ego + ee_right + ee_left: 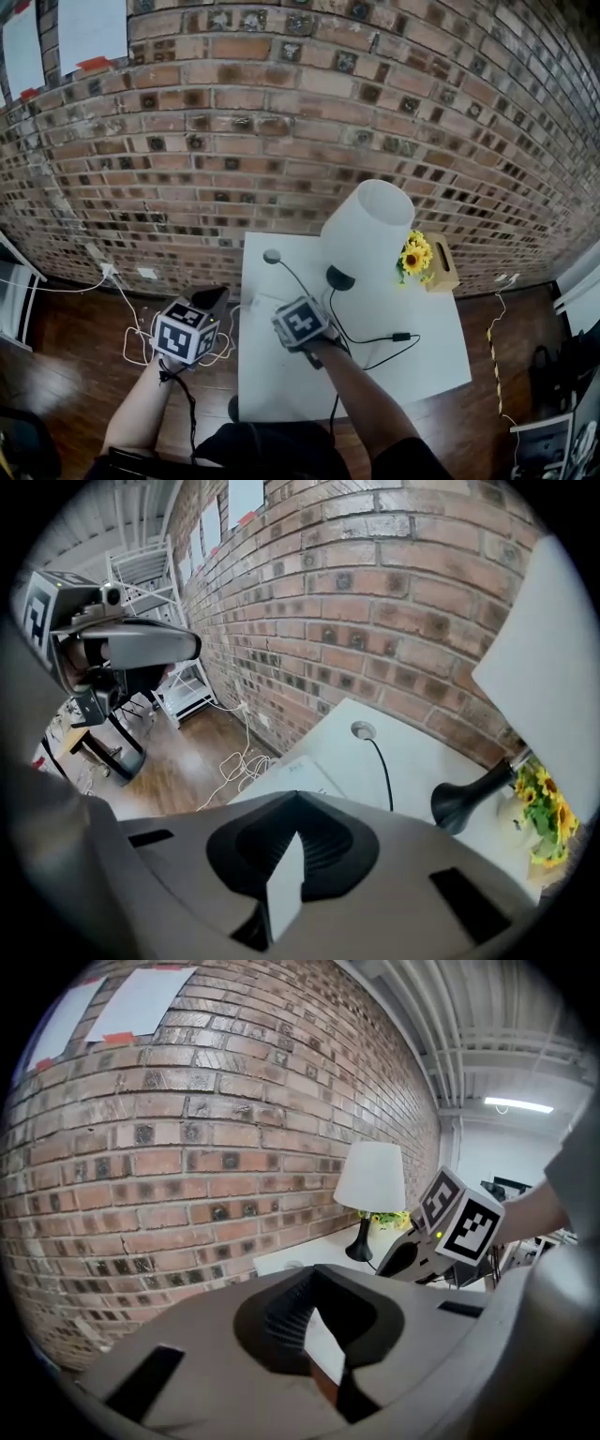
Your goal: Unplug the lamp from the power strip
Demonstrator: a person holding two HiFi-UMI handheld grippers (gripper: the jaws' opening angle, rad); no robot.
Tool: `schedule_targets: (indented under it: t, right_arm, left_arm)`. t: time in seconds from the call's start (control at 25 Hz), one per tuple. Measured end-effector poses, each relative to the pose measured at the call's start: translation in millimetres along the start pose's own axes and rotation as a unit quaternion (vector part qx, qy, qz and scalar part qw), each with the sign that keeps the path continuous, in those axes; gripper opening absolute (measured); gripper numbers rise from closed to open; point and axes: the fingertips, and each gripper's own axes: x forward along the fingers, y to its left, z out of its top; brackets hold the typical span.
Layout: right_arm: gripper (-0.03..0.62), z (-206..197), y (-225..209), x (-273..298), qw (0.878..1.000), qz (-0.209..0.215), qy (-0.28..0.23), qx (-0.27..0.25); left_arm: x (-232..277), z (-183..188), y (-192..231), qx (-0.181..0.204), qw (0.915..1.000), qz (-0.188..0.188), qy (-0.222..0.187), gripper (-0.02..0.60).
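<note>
The lamp, with its white shade [368,225] and black base [339,278], stands at the back of the white table [427,361]. Its black cord [370,341] loops over the tabletop. A flat white power strip [302,778] lies near the table's left edge. My right gripper [292,313] hangs over the table in front of the lamp, jaws together with nothing between them. My left gripper [210,297] is shut and empty, held over the floor left of the table. Each gripper also shows in the other's view: the right gripper [401,1256] and the left gripper [186,647].
A brick wall [281,122] runs behind the table. Yellow flowers [415,255] and a tan box [441,267] sit right of the lamp. White cables [134,345] coil on the wooden floor at the left, leading to a wall outlet [106,271]. A round grey disc [272,255] lies on the table.
</note>
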Motion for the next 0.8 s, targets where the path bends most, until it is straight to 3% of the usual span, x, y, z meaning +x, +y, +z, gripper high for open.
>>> schedule_targets:
  t: [0.16,0.24,0.4,0.48,0.64,0.8]
  right_arm:
    - [-0.002,-4.5,-3.3,-10.0,1.0,-0.012,-0.011,-0.025]
    - [-0.002,2.4,-5.5,-17.7,0.999,-0.013,-0.039,-0.033]
    - [-0.002,2.4,4.0,-32.6,0.996,0.018,-0.08,-0.04]
    - [-0.002,-4.3,4.0,-38.4,0.995,0.022,-0.088,-0.052]
    - [-0.002,-23.5,-0.1,-51.1,0.992,0.035,-0.095,-0.071]
    - [-0.002,-34.6,1.3,-62.4,0.989,0.051,-0.106,-0.087]
  left_arm:
    - [-7.8,0.2,-6.7,0.004,0.9999,0.015,0.0,0.015]
    - [-11.8,4.2,-9.7,-0.001,0.9997,0.026,-0.004,0.015]
    - [-14.5,11.0,-30.5,-0.014,0.9993,0.033,-0.013,0.015]
    - [-12.8,16.2,-47.8,-0.023,0.9991,0.031,-0.019,0.015]
    - [-11.8,25.5,-81.4,-0.001,0.9987,0.049,-0.018,0.015]
    - [-23.0,18.7,-98.7,-0.023,0.9974,0.067,-0.015,0.015]
